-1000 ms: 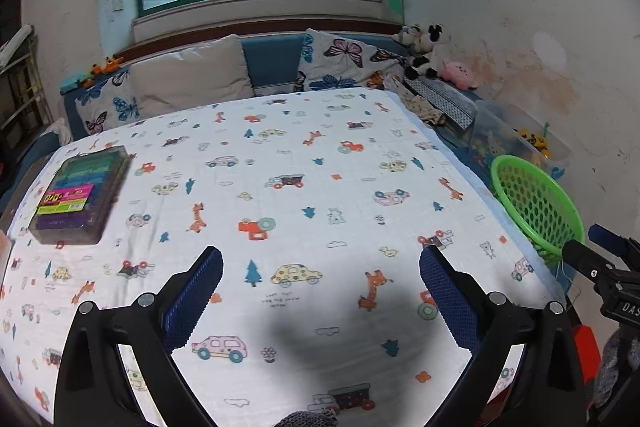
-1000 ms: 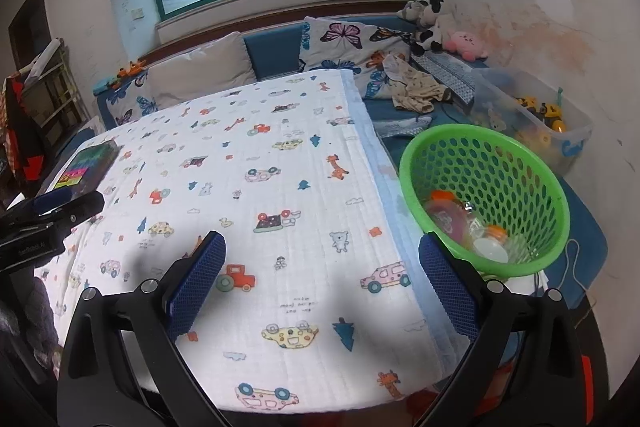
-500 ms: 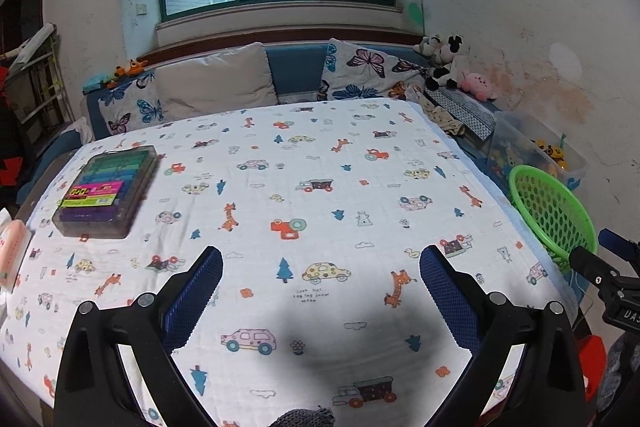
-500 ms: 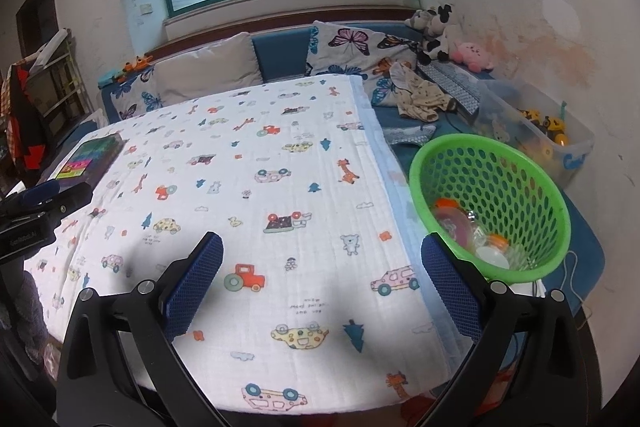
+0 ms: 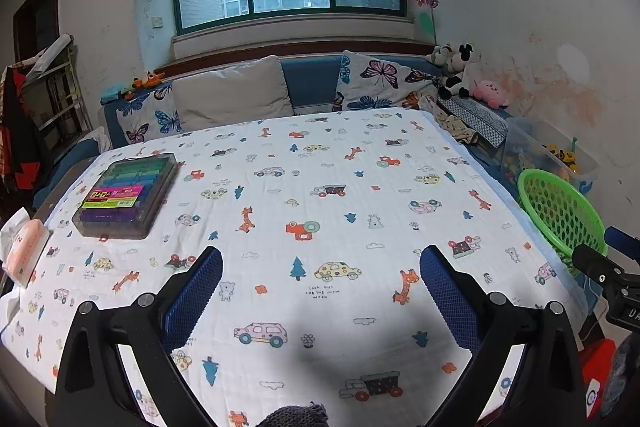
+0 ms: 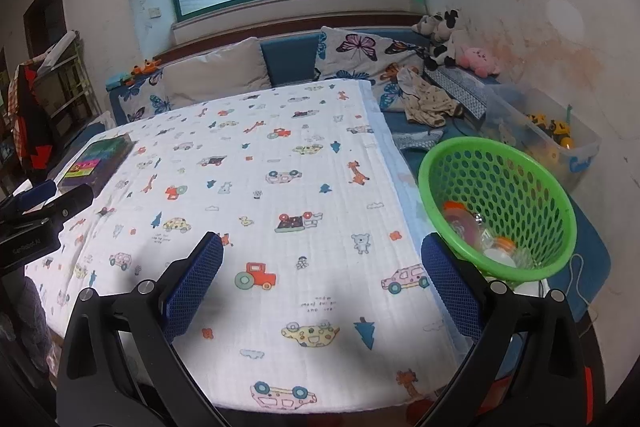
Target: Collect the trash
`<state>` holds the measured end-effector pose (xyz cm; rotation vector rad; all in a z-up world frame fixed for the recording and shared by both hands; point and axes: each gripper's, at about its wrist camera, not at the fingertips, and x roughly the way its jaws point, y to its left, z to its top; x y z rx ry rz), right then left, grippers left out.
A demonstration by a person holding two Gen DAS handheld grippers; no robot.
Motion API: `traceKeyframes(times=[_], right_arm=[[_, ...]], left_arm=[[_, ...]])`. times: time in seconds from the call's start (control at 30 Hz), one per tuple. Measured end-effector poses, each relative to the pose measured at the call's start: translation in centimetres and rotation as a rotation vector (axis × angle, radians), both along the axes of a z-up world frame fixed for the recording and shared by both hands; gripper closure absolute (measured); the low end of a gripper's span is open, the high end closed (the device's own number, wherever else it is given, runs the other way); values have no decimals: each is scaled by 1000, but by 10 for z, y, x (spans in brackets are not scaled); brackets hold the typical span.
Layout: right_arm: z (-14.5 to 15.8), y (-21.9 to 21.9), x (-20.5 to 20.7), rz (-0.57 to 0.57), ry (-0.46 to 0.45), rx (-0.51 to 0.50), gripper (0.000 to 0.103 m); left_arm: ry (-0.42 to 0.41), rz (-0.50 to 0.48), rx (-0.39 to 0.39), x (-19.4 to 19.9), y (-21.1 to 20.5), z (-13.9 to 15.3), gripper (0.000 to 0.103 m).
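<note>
A table (image 5: 320, 187) under a white cartoon-print cloth (image 6: 280, 187) fills both views, and a green basket (image 6: 532, 183) sits just off its right edge with trash (image 6: 464, 223) — orange-capped containers and a white lid — lying in the bottom. The left gripper (image 5: 320, 275) hovers level over the cloth's near middle, jaws spread wide on nothing. The right gripper (image 6: 322, 267) hovers beside the basket, just as wide and empty — a clear marker case (image 5: 128, 195) lies far left.

A clear case of coloured markers (image 5: 127, 195) is seen lying flat on the cartoon-print cloth (image 5: 320, 211), butterfly cushions (image 5: 384, 83) and plush toys (image 5: 460, 71) ranged behind.
</note>
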<state>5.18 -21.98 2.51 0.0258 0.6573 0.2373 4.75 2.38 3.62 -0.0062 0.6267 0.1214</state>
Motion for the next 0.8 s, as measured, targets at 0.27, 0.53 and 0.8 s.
traceKeyframes(times=[0.27,0.53,0.8], right_arm=[[1,0,-3,-4,-2,0,4],[1,0,-3,-3,-1,-1,4],[3,0,-5,-4,-6,-2,4]], left_arm=[[-4,-1,5,-2,-3,0,7],[-5,0,3,-2,-2,0,7],[-6,0,5,-5,-3,1,7]])
